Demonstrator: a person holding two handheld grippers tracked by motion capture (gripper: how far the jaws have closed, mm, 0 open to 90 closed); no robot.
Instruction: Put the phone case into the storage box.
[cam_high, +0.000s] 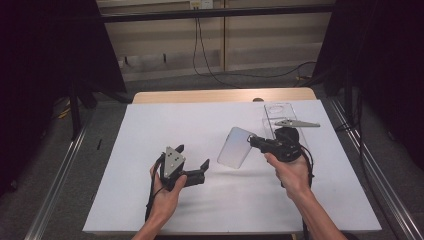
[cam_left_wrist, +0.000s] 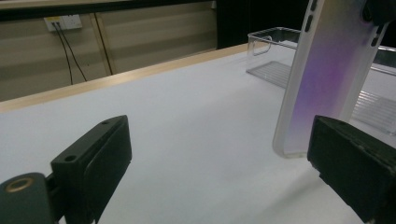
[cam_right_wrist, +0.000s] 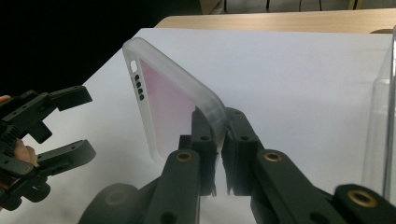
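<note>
A white table (cam_high: 150, 210) is lying under both hands, its wooden edge showing along the far side. At its far right a clear plastic tray (cam_high: 280, 112) is sitting empty-walled, with a grey three-cornered plate (cam_high: 295, 123) lying across it.

The translucent phone case (cam_high: 235, 147) is hanging between the two grippers, nearer the right one, tilted so that its camera-cutout end is pointing up and away from the right gripper's camera and its lower edge is sitting just over the table. In the left gripper view the case (cam_left_wrist: 322, 70) is standing just ahead of the right-hand jaw, apart from it.

The right hand (cam_high: 290, 172) is reaching in from the bottom right, forearm angled toward the middle, holding the right gripper (cam_high: 251, 140) pointed left. Its jaws are pinching one corner of the case (cam_right_wrist: 177, 102), pressed tight on the thin rim.

The left hand (cam_high: 162, 190) is coming up from the bottom, wrist bent, aiming the left gripper (cam_high: 192, 156) toward the case. Its jaws are standing wide apart, gripping nothing and touching nothing.
</note>
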